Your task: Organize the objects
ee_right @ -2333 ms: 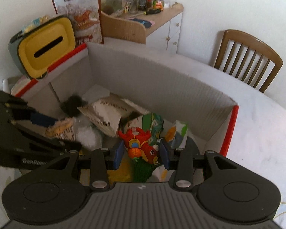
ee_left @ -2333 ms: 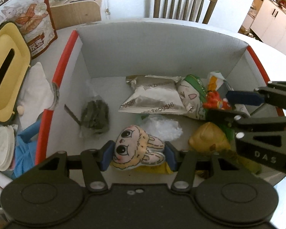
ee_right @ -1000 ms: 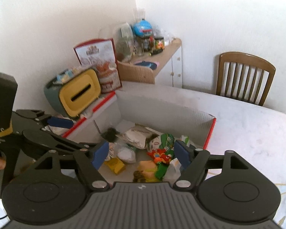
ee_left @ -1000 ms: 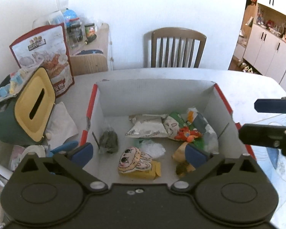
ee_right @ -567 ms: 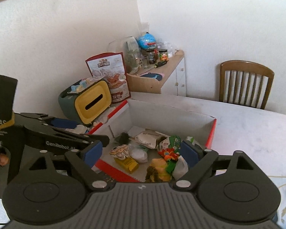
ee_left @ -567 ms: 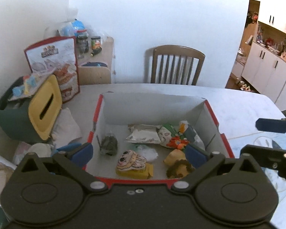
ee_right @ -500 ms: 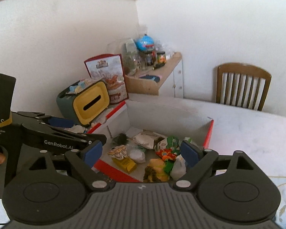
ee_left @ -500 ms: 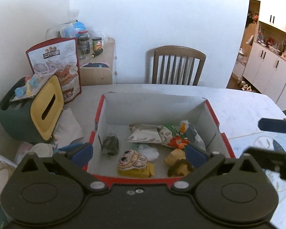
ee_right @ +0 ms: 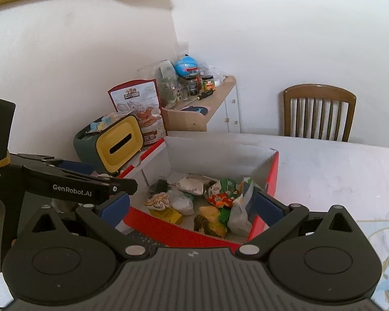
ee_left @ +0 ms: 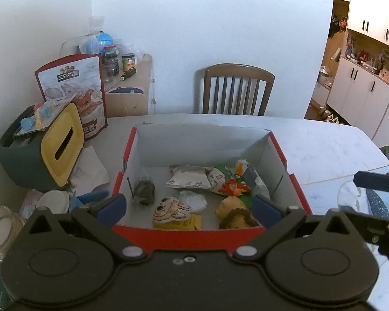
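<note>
A red-and-white cardboard box [ee_left: 280,147] stands on the white table and also shows in the right wrist view [ee_right: 272,171]. In it lie a bunny-face plush [ee_left: 171,208] on a yellow packet, a red toy [ee_left: 233,188], a silver snack bag [ee_left: 189,178], a dark bundle [ee_left: 144,193] and a yellow plush [ee_left: 232,213]. My left gripper [ee_left: 189,206] is open and empty, held above the box's near edge. My right gripper [ee_right: 192,207] is open and empty, also above the near edge, right of the left one.
A green tissue box with a yellow lid [ee_left: 51,145] and a large snack bag [ee_left: 75,90] stand left of the cardboard box. A cloth [ee_left: 88,171], lids and a glass jar [ee_left: 0,230] lie near the table's left edge. A wooden chair [ee_left: 237,90] stands behind.
Both grippers let go of the bunny plush and the red toy, opened wide, then pulled up and back from the box. In the last half second they rose a little more.
</note>
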{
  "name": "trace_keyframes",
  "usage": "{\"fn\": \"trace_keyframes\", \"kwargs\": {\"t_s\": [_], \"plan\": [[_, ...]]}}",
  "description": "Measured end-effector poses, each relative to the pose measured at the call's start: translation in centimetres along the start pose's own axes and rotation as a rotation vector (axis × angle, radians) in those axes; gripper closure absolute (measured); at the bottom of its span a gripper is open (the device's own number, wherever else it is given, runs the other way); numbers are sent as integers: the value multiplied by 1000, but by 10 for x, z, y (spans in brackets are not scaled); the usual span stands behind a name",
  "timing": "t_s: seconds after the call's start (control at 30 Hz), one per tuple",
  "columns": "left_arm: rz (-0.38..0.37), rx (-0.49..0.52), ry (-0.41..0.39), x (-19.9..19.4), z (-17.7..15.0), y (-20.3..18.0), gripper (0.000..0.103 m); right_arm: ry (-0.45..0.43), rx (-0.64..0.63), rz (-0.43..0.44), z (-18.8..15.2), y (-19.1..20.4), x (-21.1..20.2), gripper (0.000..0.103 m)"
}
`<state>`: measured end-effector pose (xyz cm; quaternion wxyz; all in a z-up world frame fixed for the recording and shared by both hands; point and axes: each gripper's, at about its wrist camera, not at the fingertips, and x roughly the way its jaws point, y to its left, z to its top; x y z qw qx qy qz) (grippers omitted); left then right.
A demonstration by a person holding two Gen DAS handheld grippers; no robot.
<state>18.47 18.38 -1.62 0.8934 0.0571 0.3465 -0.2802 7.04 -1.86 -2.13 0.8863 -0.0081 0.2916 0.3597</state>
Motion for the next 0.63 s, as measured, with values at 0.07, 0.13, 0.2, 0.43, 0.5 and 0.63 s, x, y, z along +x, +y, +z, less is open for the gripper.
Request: {"fn": "trace_keyframes", "kwargs": {"t_s": [0.07,0.13,0.2,0.43,0.5,0.63], "plan": [[7,0,-8,-2,-1,-2,0,3,4,-1,-3,0,-2,0],[14,6,-10,-3,-2,-4,0,2,15,-1,-5,-1,-4,0],[11,9,-7,-3,-3,-6,0,3,24,-2,-6,-2,-6,0],[13,13,-1,-4,-5,-13,0,-2,33,-4,-8,-3,-12,0],[17,17,2,-4,-6,-16,0,-2,36,-7,-9,-5,-14,0],[9,18,11,-4,-6,-22,0,1,47,-15,-12,-14,-20,0]]}}
